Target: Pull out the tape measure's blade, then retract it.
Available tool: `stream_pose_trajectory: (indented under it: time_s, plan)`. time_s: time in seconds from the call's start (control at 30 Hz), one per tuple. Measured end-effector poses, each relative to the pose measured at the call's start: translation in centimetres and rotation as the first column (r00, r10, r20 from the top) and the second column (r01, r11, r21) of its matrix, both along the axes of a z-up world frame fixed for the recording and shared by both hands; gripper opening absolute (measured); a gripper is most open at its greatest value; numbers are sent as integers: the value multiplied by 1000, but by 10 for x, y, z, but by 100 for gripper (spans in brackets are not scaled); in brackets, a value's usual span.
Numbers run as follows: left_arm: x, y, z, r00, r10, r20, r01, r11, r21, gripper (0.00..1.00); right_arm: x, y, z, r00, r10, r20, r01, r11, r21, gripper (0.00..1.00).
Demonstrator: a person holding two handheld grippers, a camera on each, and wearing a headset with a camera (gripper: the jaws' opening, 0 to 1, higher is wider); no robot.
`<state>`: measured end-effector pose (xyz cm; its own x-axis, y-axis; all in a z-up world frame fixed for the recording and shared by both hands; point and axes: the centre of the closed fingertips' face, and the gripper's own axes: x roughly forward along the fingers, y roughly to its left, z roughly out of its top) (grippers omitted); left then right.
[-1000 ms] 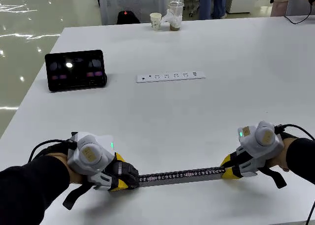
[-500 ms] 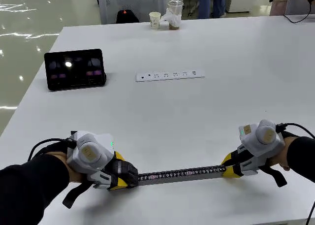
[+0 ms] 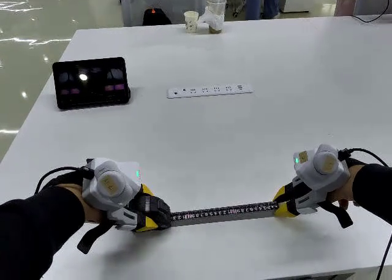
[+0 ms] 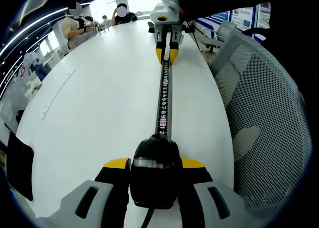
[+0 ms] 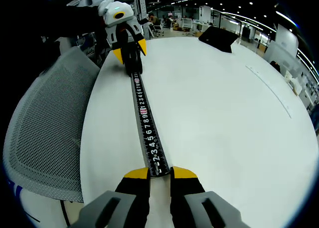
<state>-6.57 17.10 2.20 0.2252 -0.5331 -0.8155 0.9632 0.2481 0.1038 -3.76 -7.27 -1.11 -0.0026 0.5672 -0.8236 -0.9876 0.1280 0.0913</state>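
Nothing moved, left tool (image 4: 154,164) clamps case (image 4: 155,183), right tool (image 5: 154,173) pinches blade (image 5: 146,120)

The tape blade (image 5: 148,133) bore white digits 2 to 9, then a red mark toward twelve o'clock.

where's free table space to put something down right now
Bare table right of the power strip, and the wide patch between the strip and the blade. Crowded along the near edge, where left gripper and right gripper hold the tape measure, and around the tablet.
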Motion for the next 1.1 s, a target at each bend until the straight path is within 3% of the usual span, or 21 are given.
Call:
stream_pose_trajectory:
  time_s: [0.5, 0.63, 0.87, 1.1]
  plan:
    - [-1, 0, -1, 1000, -14, -20, 15, 999, 33, 32, -1, 2, -1, 1000, -6, 11, 6, 999, -38, 13]
    - [0, 2, 0, 1000, -8, -19, 9, 999, 37, 32, -1, 2, -2, 1000, 9, 27, -8, 998, -56, 13]
    - [-1, 11, 6, 998, 25, -53, -23, 999, 42, 33, -2, 2, -2, 997, 65, 45, -60, 994, -93, 13]
    - [4, 18, 18, 998, 39, -44, -37, 999, 33, 40, -4, 3, -3, 993, 114, 43, -107, 985, -137, 16]
